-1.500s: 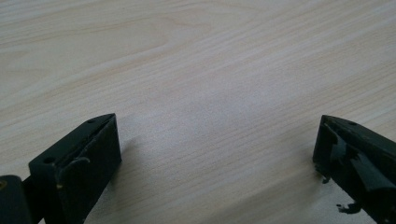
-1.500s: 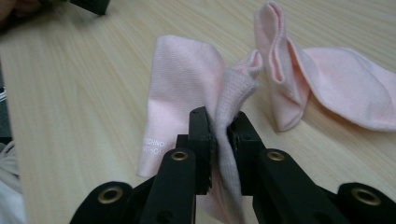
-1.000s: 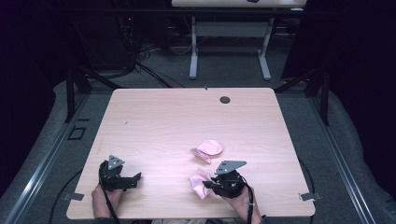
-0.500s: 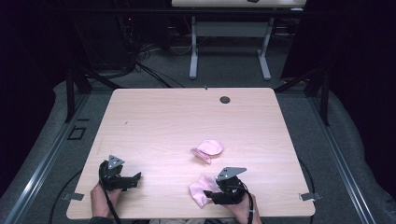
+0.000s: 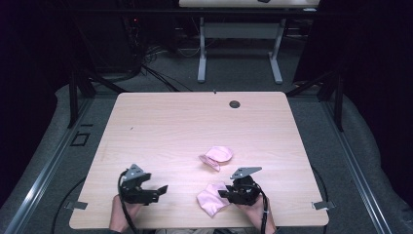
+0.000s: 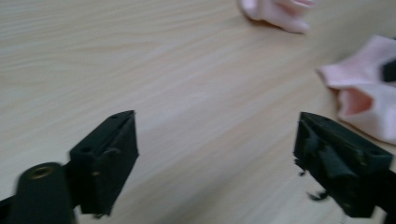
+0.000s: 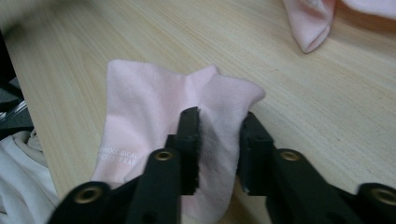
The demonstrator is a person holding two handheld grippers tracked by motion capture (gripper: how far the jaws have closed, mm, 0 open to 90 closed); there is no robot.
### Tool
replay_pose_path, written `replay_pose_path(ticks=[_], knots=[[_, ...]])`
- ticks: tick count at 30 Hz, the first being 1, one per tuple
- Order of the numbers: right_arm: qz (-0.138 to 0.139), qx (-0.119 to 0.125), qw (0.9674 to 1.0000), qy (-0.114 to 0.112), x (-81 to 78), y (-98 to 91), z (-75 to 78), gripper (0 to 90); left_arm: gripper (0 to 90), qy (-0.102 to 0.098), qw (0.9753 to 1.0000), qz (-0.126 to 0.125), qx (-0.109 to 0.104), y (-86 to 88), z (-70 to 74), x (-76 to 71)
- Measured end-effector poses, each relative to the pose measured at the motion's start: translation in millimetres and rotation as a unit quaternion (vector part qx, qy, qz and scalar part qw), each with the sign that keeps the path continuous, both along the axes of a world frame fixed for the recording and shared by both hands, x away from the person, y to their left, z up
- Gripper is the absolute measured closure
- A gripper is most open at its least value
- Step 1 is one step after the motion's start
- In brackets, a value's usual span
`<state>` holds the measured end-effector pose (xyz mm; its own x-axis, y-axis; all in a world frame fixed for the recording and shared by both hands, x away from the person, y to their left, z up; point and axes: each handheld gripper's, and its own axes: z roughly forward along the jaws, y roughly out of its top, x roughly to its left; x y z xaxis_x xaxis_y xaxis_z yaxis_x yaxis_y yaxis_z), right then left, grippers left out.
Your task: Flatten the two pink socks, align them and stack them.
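Your right gripper (image 7: 218,140) has just closed again and now pinches a fold of the near pink sock (image 7: 154,116), dragged toward the worktop (image 5: 170,126) edge. Your left gripper (image 6: 215,158), jaws apart though closing slightly, approaches it; the other sock (image 5: 216,156) lies beyond.

In the right gripper view the jaws cover the near middle of the flat sock (image 7: 149,116), and small white print on it is too blurred to read. The balled sock (image 7: 310,21) is cut off by the top edge there, as it is in the left gripper view. In the high view the forearms are cut off by the bottom edge, and the right gripper (image 5: 225,194) hides part of the flat sock.
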<state>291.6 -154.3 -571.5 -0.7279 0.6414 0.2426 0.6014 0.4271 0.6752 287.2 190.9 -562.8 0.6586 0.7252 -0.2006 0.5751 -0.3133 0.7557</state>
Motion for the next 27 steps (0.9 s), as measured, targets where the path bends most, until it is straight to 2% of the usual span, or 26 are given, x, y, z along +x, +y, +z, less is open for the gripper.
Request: replay_pose_path(ticks=[2,5,7,8,10,12,15,16,19,22,23,24,25,26,27], knots=[[-0.002,-0.002,0.9999,-0.010,-2.0,1.7,1.8,86.1,18.8,0.005,0.9993,-0.037,-0.005,-18.1,-2.4,-2.3],[-0.006,-0.005,0.9998,-0.020,-4.3,3.6,4.3,87.5,24.1,0.020,0.9965,-0.080,-0.011,-42.4,-5.6,-5.6],[-0.010,-0.003,0.9996,-0.025,-5.4,3.9,5.6,87.7,31.3,0.021,0.9933,-0.113,-0.009,-59.8,-8.5,-7.3],[-0.010,-0.003,0.9996,-0.025,-5.4,3.9,5.6,87.7,35.6,0.021,0.9933,-0.113,-0.009,-59.8,-8.5,-7.3],[-0.013,-0.001,0.9995,-0.028,-6.7,4.4,6.0,87.8,36.9,0.030,0.9914,-0.127,-0.012,-68.5,-11.3,-7.1],[-0.015,0.001,0.9993,-0.034,-8.3,4.6,7.3,87.8,43.7,0.037,0.9884,-0.148,-0.007,-75.9,-13.7,-7.1],[-0.018,0.007,0.9991,-0.037,-9.3,4.0,8.4,87.8,49.0,0.039,0.9862,-0.161,0.008,-84.1,-16.4,-7.1],[-0.020,0.009,0.9991,-0.037,-9.9,3.7,9.3,87.9,50.8,0.041,0.9861,-0.161,0.010,-86.2,-17.7,-7.1],[-0.024,0.022,0.9983,-0.049,-12.4,1.9,14.1,87.9,67.1,0.034,0.9831,-0.180,0.009,-91.9,-19.4,-8.2],[-0.026,0.029,0.9975,-0.059,-14.6,1.0,18.3,88.0,82.4,0.028,0.9823,-0.185,0.003,-92.7,-18.0,-8.2],[-0.030,0.038,0.9965,-0.067,-17.7,0.4,23.9,88.0,83.7,0.025,0.9816,-0.189,-0.002,-91.9,-13.5,-8.3],[-0.030,0.038,0.9965,-0.067,-17.7,0.4,23.9,88.0,84.3,0.025,0.9816,-0.189,-0.002,-91.9,-13.5,-8.3],[-0.032,0.039,0.9958,-0.077,-20.3,-0.7,30.0,88.0,84.5,0.024,0.9815,-0.190,0.001,-89.6,-4.5,-7.6],[-0.035,0.038,0.9952,-0.083,-21.6,-1.5,33.0,88.0,84.6,0.024,0.9815,-0.190,0.001,-89.6,-4.5,-7.6],[-0.035,0.038,0.9952,-0.083,-21.6,-1.5,33.0,88.0,84.6,0.024,0.9806,-0.195,-0.003,-87.7,1.6,-7.1]])
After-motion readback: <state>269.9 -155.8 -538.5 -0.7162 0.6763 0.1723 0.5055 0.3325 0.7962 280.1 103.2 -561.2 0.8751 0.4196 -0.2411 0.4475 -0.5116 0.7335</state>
